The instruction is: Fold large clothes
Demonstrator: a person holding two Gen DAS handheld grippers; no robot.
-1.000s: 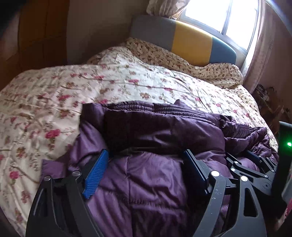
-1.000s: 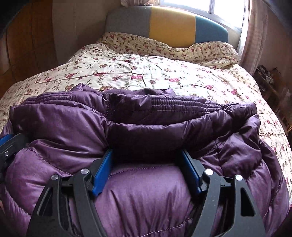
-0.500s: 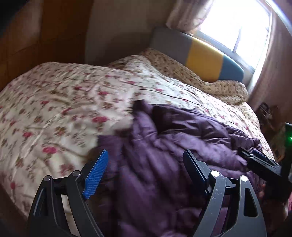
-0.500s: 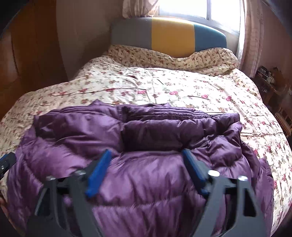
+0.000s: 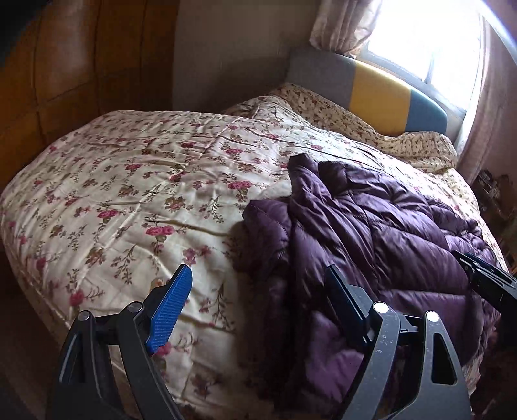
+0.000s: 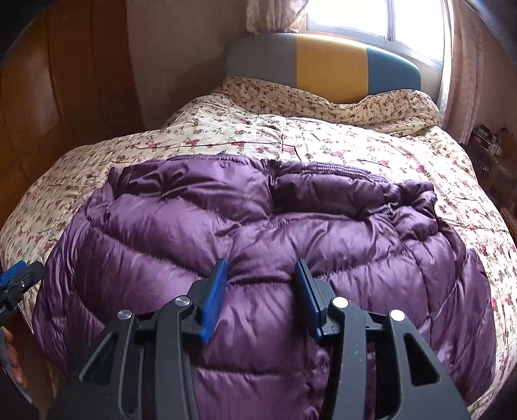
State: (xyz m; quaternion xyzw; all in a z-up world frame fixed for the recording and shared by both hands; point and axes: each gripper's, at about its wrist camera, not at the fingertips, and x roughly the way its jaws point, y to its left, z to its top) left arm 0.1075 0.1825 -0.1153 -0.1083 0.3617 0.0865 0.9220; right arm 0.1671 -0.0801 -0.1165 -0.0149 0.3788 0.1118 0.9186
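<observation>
**Desk:** What fills the frame?

**Photographer:** A bed under a cream floral quilt (image 6: 371, 145), its grey, yellow and blue headboard (image 6: 329, 69) set below a bright window (image 6: 349, 16), a wooden wardrobe (image 5: 64, 80) along one side. On the near half of the quilt lies a purple puffer jacket (image 6: 226, 226), folded into a broad padded bundle, its ribbed edge toward the headboard.

**Desk:** And the tools?

**Photographer:** The left gripper (image 5: 258, 305) hangs at the jacket's edge with its jaws spread wide and nothing between them; one blue pad (image 5: 169, 310) is over bare quilt, the other over purple fabric. The right gripper (image 6: 260, 297) hovers over the middle of the jacket, its jaws about half apart and just been closing; whether the pads pinch the fabric I cannot tell from here.

**Desk:** Anyone visible?

**Photographer:** Only a hand (image 6: 13, 362) at the left edge of the right wrist view
</observation>
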